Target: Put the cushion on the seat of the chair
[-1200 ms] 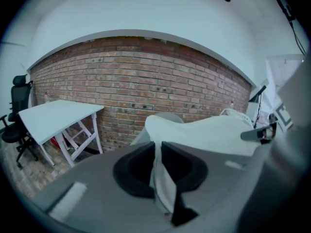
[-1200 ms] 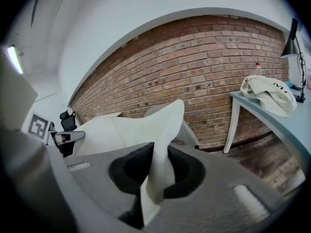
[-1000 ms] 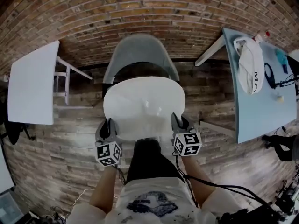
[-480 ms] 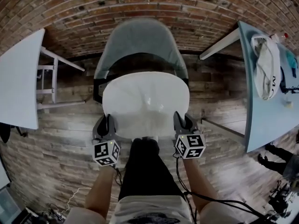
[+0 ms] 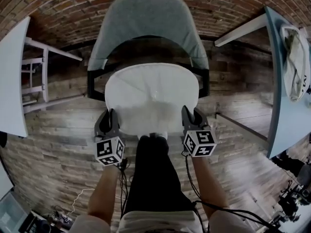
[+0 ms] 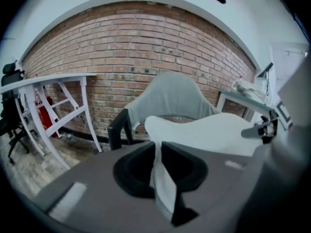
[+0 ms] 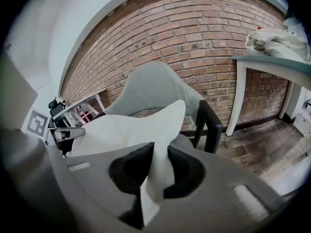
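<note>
A white round cushion (image 5: 151, 97) hangs between my two grippers, spread flat over the seat of the grey chair (image 5: 146, 23) with black arms. My left gripper (image 5: 111, 124) is shut on the cushion's near left edge, and its fabric (image 6: 163, 176) runs between the jaws in the left gripper view. On the near right edge my right gripper (image 5: 190, 122) is shut too, with white cloth (image 7: 155, 174) pinched between its jaws. The chair's grey back (image 6: 170, 98) stands behind the cushion (image 6: 214, 130). From the right gripper view the cushion (image 7: 126, 130) hides most of the seat.
A white table (image 5: 10, 76) with white legs stands at the left. A light blue table (image 5: 286, 110) at the right carries a white bag (image 5: 296, 62). A brick wall (image 5: 73, 8) rises behind the chair. The person's legs (image 5: 155, 174) stand right before the seat on the wooden floor.
Both grippers have come down with the cushion, which now sits lower and closer over the chair's seat. The chair fills more of the head view.
</note>
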